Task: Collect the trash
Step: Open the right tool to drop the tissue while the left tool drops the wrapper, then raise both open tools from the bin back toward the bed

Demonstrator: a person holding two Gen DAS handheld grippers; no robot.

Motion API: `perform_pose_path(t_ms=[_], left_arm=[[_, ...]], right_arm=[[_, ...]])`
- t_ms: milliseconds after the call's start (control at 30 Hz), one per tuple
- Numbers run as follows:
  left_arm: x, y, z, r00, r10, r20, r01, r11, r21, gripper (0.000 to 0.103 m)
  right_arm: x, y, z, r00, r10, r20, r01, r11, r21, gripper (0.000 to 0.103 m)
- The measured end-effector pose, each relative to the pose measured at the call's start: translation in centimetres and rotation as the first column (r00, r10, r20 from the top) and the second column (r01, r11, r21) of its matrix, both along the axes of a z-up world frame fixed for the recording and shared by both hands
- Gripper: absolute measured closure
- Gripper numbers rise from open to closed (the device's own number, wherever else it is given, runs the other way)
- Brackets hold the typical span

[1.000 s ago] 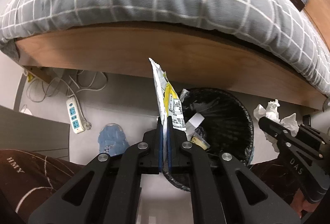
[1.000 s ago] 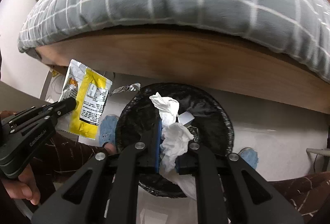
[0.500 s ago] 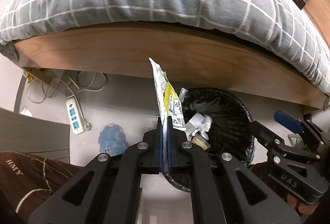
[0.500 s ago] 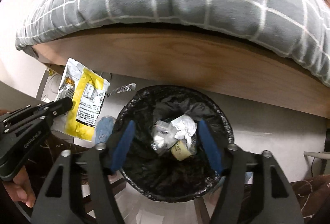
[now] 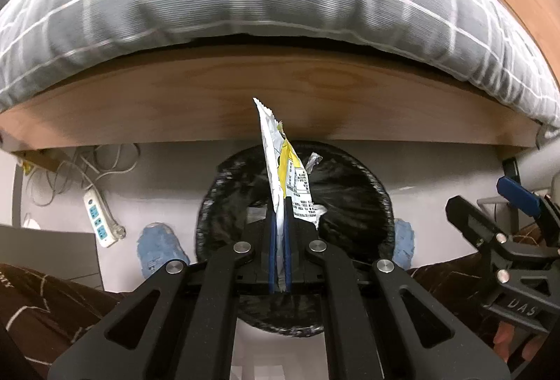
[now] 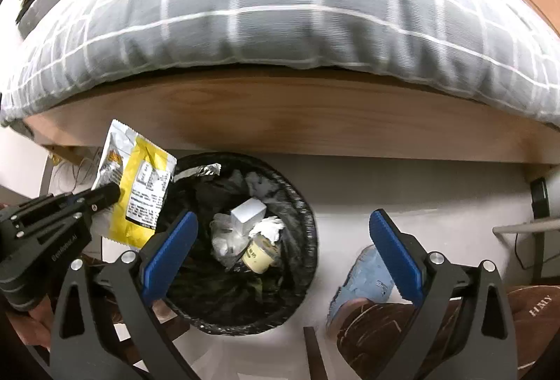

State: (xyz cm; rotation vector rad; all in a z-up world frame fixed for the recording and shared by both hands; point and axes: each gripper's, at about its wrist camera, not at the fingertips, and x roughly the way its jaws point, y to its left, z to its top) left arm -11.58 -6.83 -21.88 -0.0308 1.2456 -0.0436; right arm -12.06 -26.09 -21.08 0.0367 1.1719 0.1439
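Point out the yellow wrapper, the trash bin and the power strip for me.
yellow wrapper (image 6: 140,191): right wrist view, printed yellow face.
trash bin (image 6: 308,222): right wrist view, right rim.
power strip (image 5: 98,222): left wrist view, socket face.

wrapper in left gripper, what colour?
Yellow and silver-white wrapper with black print on a white label; clearest in the right wrist view.

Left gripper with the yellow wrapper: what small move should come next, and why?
Probably open the left gripper. It is shut on the yellow wrapper, which the left wrist view shows hanging over the trash bin, and the right gripper is already open and empty.
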Motion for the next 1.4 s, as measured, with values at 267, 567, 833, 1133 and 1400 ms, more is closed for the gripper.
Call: perform_pose_path(t_ms=[267, 567, 833, 1133, 1400], left_arm=[[0.1, -1.3, -1.0, 0.999, -0.032, -0.009, 0.032, 0.999, -0.001, 0.088], [-0.1, 0.1, -0.3, 1.0, 0.011, 0.029, -0.012, 0.999, 0.042, 0.036], [-0.2, 0.9, 3.1, 0.992, 0.041, 0.118, -0.049, 0.996, 0.069, 0.008], [0.0, 1.3, 7.3, 0.982, 0.051, 0.183, -0.061, 0.997, 0.054, 0.006], [1.1, 1.5, 11.0, 0.97, 0.055, 0.236, -0.069, 0.996, 0.054, 0.006]], right_arm=[[0.0, -1.5, 0.3, 1.0, -0.027, 0.008, 0.027, 1.0, 0.009, 0.008], [0.1, -0.6, 1.7, 0.999, -0.008, 0.039, 0.007, 0.999, 0.037, 0.008], [0.3, -0.2, 4.4, 0.995, -0.002, 0.1, -0.001, 1.0, 0.031, 0.008], [0.8, -0.4, 7.9, 0.98, -0.008, 0.197, 0.008, 1.0, -0.002, 0.008], [2.0, -1.3, 11.3, 0.965, -0.033, 0.259, 0.033, 0.999, 0.006, 0.008]])
